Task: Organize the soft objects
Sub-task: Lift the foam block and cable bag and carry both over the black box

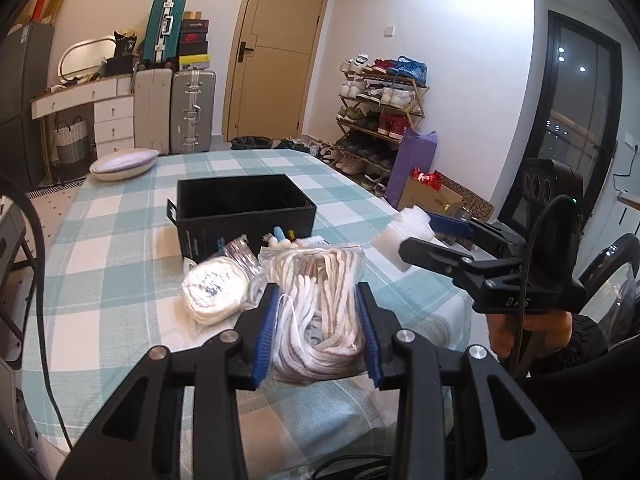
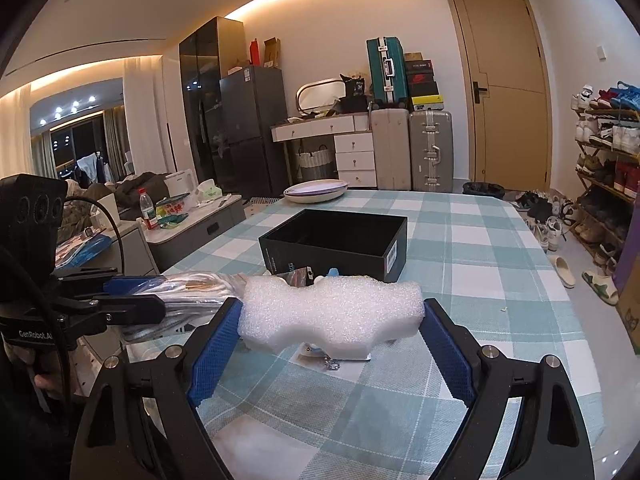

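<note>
Left gripper clamped on clear plastic bag of white-and-brown cord, raised above checked worktop. Right gripper grasps white foam block near open black box.

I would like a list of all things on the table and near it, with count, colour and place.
bag of laces: one, clear with white cords, between the left gripper's pads
foam piece: one, white, between the right gripper's pads
box: one, black, open, table centre
round white bundle: one, bagged, left of the bag of laces
plates: stacked, pale, far table edge
table: one, teal check cloth
suitcases: three, two grey and one teal, by the door
shoe rack: one, right wall
left gripper: black, blue fingers
right gripper: same
</note>
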`<control>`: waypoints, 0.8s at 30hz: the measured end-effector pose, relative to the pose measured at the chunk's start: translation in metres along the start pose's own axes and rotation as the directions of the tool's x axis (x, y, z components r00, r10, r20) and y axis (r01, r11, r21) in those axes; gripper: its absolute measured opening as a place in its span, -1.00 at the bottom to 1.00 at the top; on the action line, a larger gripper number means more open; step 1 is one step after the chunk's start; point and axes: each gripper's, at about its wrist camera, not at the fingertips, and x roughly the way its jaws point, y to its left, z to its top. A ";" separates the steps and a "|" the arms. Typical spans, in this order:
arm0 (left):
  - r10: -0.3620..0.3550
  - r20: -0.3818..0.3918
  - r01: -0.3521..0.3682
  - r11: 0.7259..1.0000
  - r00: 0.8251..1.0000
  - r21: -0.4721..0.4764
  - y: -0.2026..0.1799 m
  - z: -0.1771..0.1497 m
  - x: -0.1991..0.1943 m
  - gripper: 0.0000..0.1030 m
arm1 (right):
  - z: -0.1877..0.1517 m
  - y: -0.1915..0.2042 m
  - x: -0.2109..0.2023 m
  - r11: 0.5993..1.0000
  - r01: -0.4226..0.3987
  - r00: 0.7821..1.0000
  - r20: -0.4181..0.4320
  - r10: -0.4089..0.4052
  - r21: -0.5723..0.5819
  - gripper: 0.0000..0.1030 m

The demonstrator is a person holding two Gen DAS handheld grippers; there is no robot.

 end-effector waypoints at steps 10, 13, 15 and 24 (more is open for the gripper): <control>0.158 0.088 -0.162 0.986 0.983 0.037 0.018 0.027 0.005 -0.31 | 0.008 0.003 0.003 1.000 0.014 1.000 -0.004 -0.014 -0.015 0.74; 0.190 0.101 -0.194 0.981 0.977 0.028 0.026 0.033 0.011 -0.30 | 0.015 -0.001 0.010 1.000 0.011 1.000 -0.010 -0.011 -0.009 0.74; 0.213 0.104 -0.217 0.976 0.971 0.026 0.031 0.036 0.016 -0.30 | 0.020 -0.005 0.015 1.000 0.022 1.000 -0.015 -0.022 -0.007 0.74; 0.243 0.106 -0.246 0.969 0.964 0.017 0.050 0.053 0.039 -0.30 | 0.043 -0.020 0.043 0.999 0.046 0.998 -0.031 -0.046 -0.021 0.75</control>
